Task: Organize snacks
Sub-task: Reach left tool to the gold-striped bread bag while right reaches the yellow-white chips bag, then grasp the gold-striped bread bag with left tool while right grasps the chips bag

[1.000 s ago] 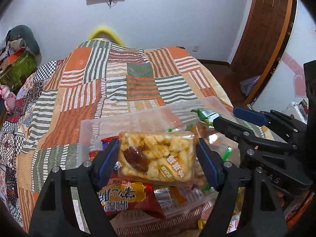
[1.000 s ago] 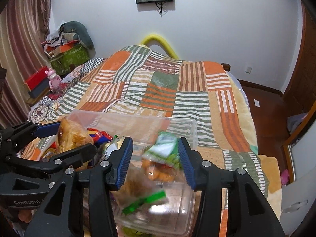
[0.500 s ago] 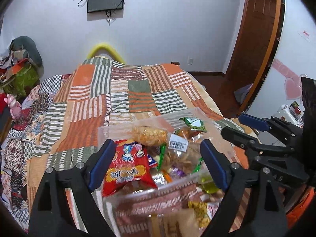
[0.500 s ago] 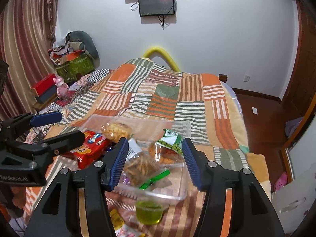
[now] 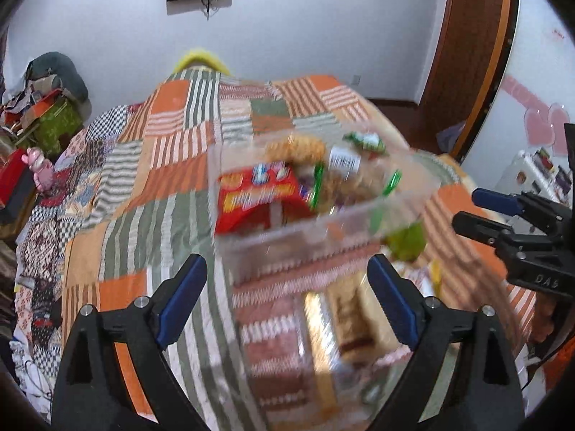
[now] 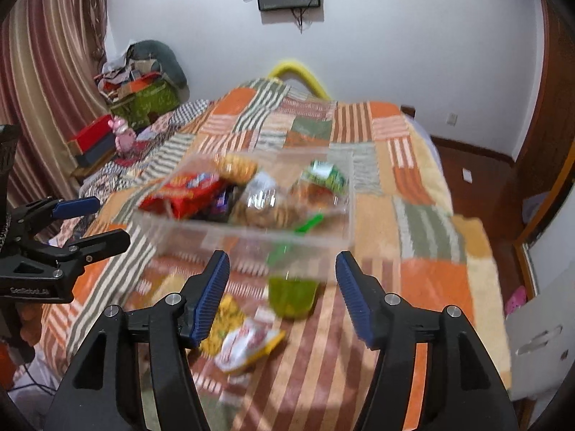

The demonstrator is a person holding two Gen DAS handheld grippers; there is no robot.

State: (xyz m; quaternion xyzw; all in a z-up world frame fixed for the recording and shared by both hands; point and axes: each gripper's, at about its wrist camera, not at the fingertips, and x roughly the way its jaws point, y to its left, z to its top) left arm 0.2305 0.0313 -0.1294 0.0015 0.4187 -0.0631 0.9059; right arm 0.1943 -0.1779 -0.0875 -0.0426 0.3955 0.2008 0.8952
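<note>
Two tools, left point(image 5: 287, 301) and right point(image 6: 282, 296), spreading wider, nothing between jaws. Clear rectangular plastic snack box point(image 6: 251, 230) on patchwork bed; green jelly cup point(image 6: 291, 296) and yellow-white packet point(image 6: 248, 343) loose just before box. Approach one low, centre jaws, pinch gently.

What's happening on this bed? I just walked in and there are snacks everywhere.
A person with tongs in each hand is sorting snacks into a clear plastic box on the patchwork quilt. Both the left tongs and the right tongs are opening with nothing between them. The box already holds a red packet and others; a green jelly cup and loose packets lie outside it.
</note>
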